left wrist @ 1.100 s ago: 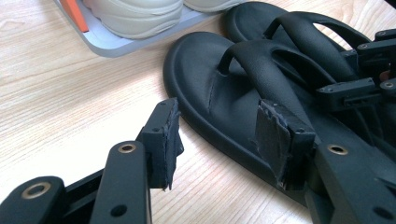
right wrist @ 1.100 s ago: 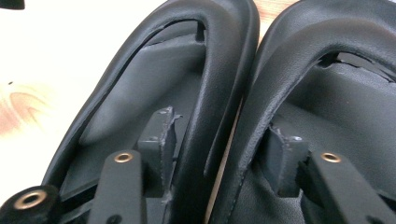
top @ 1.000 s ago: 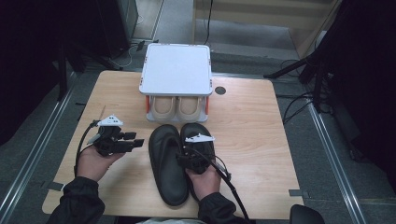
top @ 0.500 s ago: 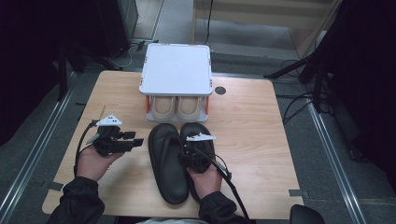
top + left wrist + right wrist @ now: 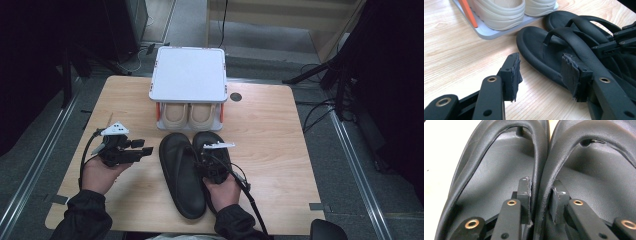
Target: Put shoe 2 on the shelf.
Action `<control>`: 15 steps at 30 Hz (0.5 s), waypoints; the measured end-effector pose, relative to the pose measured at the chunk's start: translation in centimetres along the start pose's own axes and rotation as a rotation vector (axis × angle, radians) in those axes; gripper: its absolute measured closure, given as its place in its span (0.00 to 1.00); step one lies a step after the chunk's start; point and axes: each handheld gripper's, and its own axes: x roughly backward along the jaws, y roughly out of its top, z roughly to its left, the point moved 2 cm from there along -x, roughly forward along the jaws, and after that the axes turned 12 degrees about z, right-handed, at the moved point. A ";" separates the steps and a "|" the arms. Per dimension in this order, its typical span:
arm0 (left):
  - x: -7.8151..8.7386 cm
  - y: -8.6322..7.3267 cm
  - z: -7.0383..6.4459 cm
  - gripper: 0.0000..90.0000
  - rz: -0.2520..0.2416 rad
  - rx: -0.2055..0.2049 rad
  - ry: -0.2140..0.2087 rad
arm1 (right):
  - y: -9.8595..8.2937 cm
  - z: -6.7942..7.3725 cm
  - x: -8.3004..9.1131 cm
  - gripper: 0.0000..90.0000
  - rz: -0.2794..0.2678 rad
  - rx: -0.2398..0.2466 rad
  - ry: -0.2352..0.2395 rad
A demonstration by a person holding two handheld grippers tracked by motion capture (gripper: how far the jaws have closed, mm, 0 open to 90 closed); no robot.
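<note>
1. My right gripper sits over the pair of black sandals in the middle of the wooden table, near my edge of it.
2. In the right gripper view, its two jaws are pressed in on the adjoining straps of the two sandals, one strap from each, pinched together between the pads. So I read that gripper as clamped on the sandal straps.
3. The sandals lie side by side, touching, soles flat on the table, toes pointing away from me toward the shoe rack.
4. My left gripper is held above the table to the left of the sandals, pointing toward them. In the left gripper view its jaws stand wide apart with nothing between them but bare tabletop; the left sandal lies just beyond the tips.
5. The rack is a white-topped shelf with orange posts, standing at the far middle of the table. A pair of beige shoes rests on its lower level, toes toward me, just beyond the sandal toes.
</note>
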 end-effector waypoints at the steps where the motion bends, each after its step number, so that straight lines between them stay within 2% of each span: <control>1: 0.0 0.0 0.0 0.56 0.000 0.001 0.001 | 0.0 -0.1 0.1 0.83 0.004 -0.005 0.004; 4: 0.0 0.0 0.1 0.56 0.001 0.004 -0.001 | -0.1 -0.3 0.2 0.85 0.010 -0.011 0.016; 10: 0.1 -0.1 0.2 0.56 -0.008 0.011 0.004 | -0.6 -0.5 1.0 0.85 0.026 0.013 0.005; 13: 0.3 -0.2 0.5 0.55 -0.012 0.023 0.000 | -0.8 -0.8 1.4 0.85 0.034 0.037 0.034; 15: 0.2 -0.3 0.8 0.54 0.000 0.034 -0.003 | -0.8 -1.0 1.9 0.85 0.050 0.082 0.066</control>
